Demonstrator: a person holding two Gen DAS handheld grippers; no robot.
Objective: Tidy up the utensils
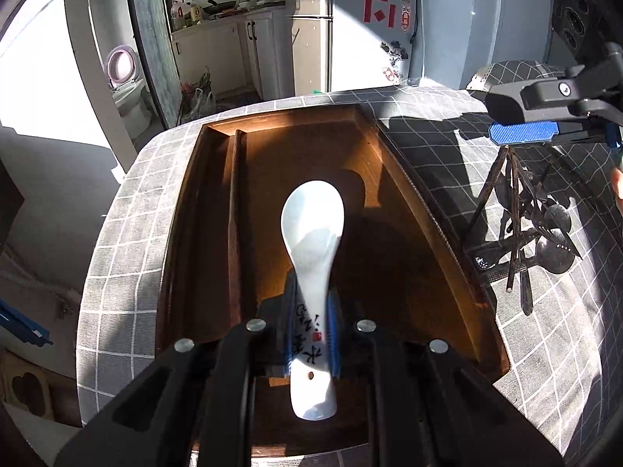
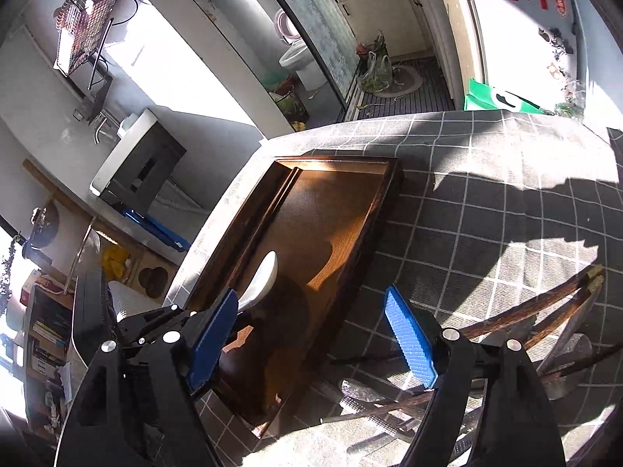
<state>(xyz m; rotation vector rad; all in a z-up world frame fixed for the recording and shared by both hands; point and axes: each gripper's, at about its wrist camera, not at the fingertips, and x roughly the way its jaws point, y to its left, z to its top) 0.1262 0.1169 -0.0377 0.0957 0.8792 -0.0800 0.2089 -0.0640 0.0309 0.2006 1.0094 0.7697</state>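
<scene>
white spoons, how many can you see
1: the white spoon is clamped by its handle in the left gripper above the wooden tray. The shadowed utensil pile may hide others.

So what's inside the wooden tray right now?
Inside the wooden tray, dark chopsticks lie along its left side. The white ceramic spoon sits over the middle, held by the left tongs, which hide the tray floor beneath.
</scene>
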